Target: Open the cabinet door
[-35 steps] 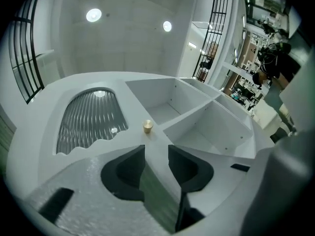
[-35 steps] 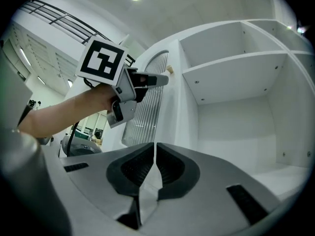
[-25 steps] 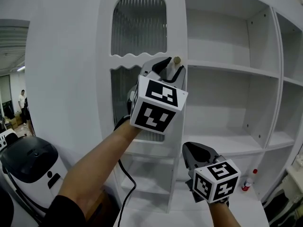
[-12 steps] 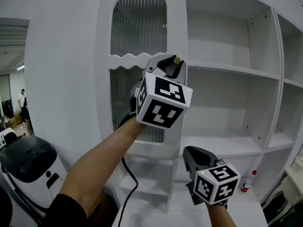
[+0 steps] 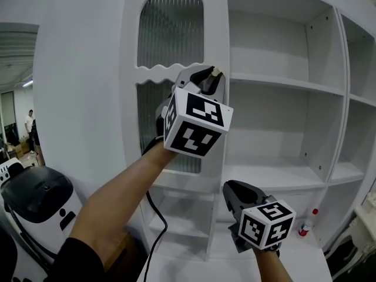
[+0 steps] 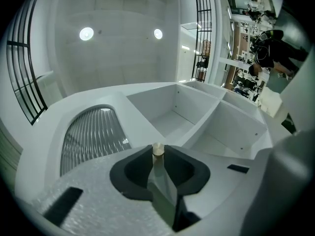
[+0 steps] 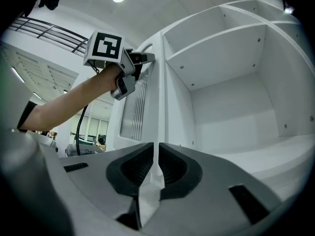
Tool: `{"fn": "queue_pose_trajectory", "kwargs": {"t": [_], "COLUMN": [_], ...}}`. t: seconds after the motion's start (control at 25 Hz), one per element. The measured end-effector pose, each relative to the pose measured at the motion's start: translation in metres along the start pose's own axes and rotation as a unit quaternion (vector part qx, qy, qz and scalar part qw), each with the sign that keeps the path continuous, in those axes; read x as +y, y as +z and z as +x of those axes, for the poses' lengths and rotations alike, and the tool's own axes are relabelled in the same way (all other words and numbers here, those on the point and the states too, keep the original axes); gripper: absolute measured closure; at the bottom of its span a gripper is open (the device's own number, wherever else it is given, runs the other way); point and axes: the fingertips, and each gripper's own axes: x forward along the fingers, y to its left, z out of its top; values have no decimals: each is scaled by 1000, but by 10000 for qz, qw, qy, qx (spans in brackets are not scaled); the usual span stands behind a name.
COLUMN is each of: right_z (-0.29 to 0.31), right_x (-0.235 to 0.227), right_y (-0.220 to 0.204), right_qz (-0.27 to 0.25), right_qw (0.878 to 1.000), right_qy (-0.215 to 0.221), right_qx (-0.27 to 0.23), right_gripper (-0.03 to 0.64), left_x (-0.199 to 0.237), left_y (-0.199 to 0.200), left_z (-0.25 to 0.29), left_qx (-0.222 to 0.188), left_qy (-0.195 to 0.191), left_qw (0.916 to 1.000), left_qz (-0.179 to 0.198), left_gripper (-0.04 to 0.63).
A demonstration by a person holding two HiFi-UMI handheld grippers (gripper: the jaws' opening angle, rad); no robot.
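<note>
The white cabinet door (image 5: 170, 34) has an arched ribbed-glass panel and a small brass-coloured knob (image 5: 216, 72) at its right edge. My left gripper (image 5: 212, 75) is raised to that knob, and its jaws are closing with the knob (image 6: 157, 149) caught between their tips. In the left gripper view the gripper (image 6: 157, 155) points up along the door face. My right gripper (image 5: 230, 188) hangs lower, in front of the open shelves, shut and empty (image 7: 156, 149). It looks along the door's edge (image 7: 158, 82) towards the left gripper (image 7: 147, 58).
Open white shelves (image 5: 282, 87) fill the right of the cabinet, and a small red-capped bottle (image 5: 305, 225) stands on the lowest one. A white and black machine (image 5: 41, 198) sits at the lower left. A black cable (image 5: 154, 216) hangs under my left arm.
The left gripper's jaws have closed in around the knob, and its marker cube has shifted slightly left. The right gripper has barely moved.
</note>
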Motion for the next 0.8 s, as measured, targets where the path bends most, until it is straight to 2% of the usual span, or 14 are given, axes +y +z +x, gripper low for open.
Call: {"fn": "queue_pose_trajectory", "kwargs": {"t": [0.48, 0.6, 0.8], "right_z": [0, 2, 7], "right_x": [9, 14, 14], "right_y": [-10, -15, -23], "right_qz": [200, 305, 430], "right_qw": [9990, 9978, 9963], "right_qy": [399, 570, 729], "right_qx": [49, 115, 175], "right_gripper": [588, 528, 502], "left_x": [2, 3, 5], "left_y": [16, 19, 22], "left_z": [-19, -23, -29], "left_qx": [-52, -55, -91], "left_qy": [46, 47, 83], "left_qw": [9999, 9999, 9999], "left_qz": [96, 77, 42], "left_gripper": [515, 515, 515]}}
